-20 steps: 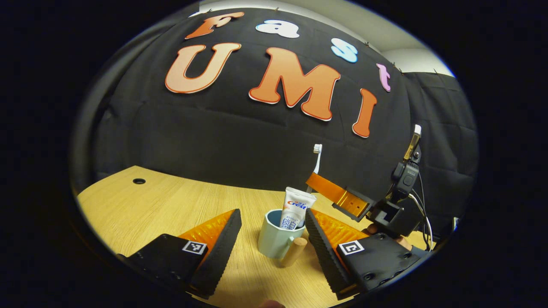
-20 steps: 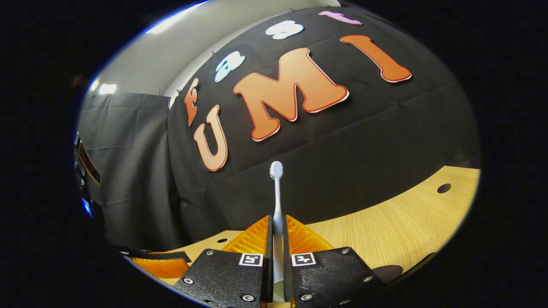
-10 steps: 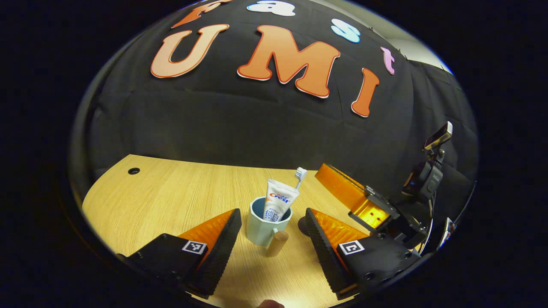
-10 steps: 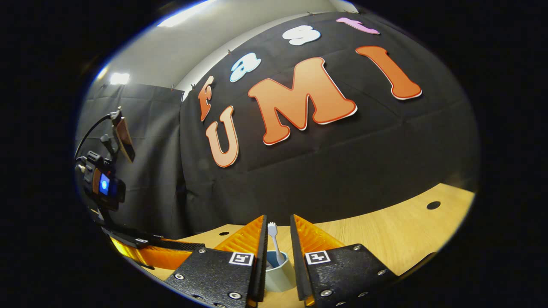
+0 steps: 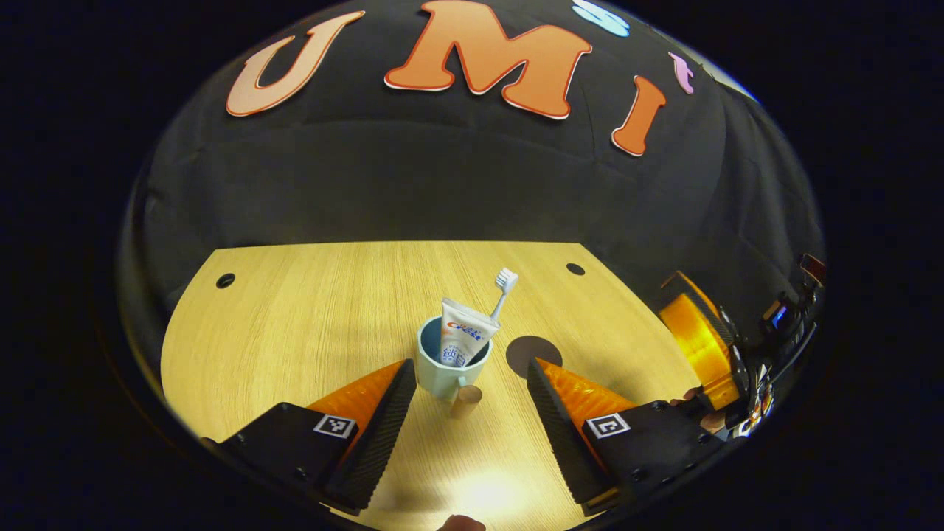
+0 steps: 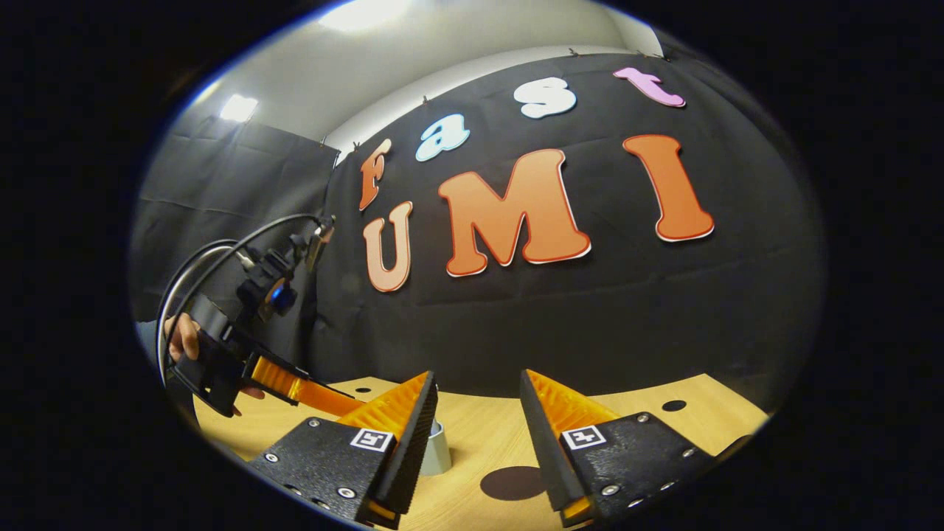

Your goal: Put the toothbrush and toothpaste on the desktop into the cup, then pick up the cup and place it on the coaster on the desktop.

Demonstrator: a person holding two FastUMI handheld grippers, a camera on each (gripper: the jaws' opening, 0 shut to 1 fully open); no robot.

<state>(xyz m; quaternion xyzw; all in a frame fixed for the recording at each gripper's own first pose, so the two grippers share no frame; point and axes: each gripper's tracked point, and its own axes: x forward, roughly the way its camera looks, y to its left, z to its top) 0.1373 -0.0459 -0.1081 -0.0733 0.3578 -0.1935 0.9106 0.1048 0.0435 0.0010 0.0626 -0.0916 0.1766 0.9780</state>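
Note:
A pale green cup (image 5: 441, 372) with a wooden handle (image 5: 465, 401) stands on the wooden desktop (image 5: 310, 317). Inside it lean a white toothpaste tube (image 5: 463, 341) and a white toothbrush (image 5: 503, 289), head up. A dark round coaster (image 5: 532, 352) lies just right of the cup. In the left gripper view my left gripper (image 5: 468, 398) is open, with the cup a little ahead between its fingers, not touched. My right gripper (image 6: 476, 435) is open and empty, above the coaster (image 6: 512, 481), with the cup (image 6: 435, 452) partly hidden behind its left finger.
Round cable holes (image 5: 225, 280) (image 5: 575, 268) sit near the desktop's far corners. The right gripper (image 5: 700, 346) and a hand holding it show at the right edge of the left gripper view. In the right gripper view, the left gripper (image 6: 243, 361) and a hand are at the left.
My right gripper opened, dropped the toothbrush into the cup and drew back to the right. My left gripper tilted down and rose, so the cup sits farther off.

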